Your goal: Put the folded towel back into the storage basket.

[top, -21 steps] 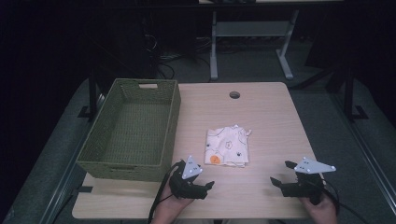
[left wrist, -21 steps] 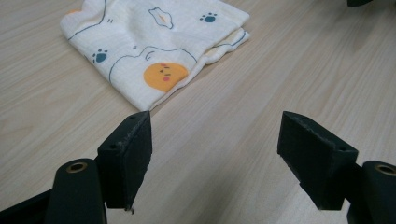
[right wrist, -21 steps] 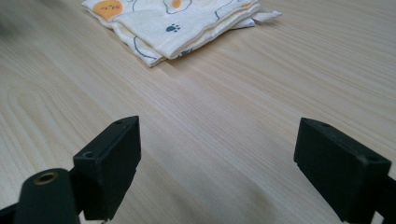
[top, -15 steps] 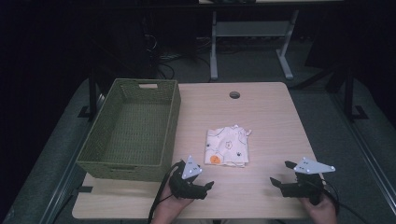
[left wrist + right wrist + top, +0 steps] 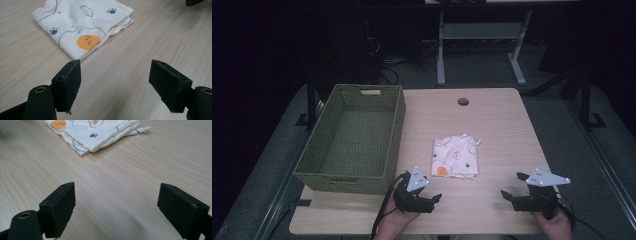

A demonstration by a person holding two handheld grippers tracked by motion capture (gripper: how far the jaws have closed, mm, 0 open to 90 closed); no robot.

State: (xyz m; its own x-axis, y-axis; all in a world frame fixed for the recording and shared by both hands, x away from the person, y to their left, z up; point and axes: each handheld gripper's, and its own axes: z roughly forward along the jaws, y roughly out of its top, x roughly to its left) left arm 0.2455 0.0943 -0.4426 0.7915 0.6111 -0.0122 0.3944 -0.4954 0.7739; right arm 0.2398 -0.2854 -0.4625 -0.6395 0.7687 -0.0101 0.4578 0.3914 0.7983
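A folded cream cloth printed with paw marks and an orange face lies flat on the wooden table, right of a green woven basket. My left gripper rests near the front edge, just below the cloth's front left corner, and is open with nothing in it. In the left gripper view the cloth lies just past the open jaws. My right gripper sits at the front right, also open and empty. The right gripper view has the cloth farther off beyond its jaws.
The basket has nothing inside and takes up the table's left side. A round cable hole sits near the far edge. Bare tabletop lies between the two grippers and right of the cloth. A metal desk frame stands on the dark floor behind.
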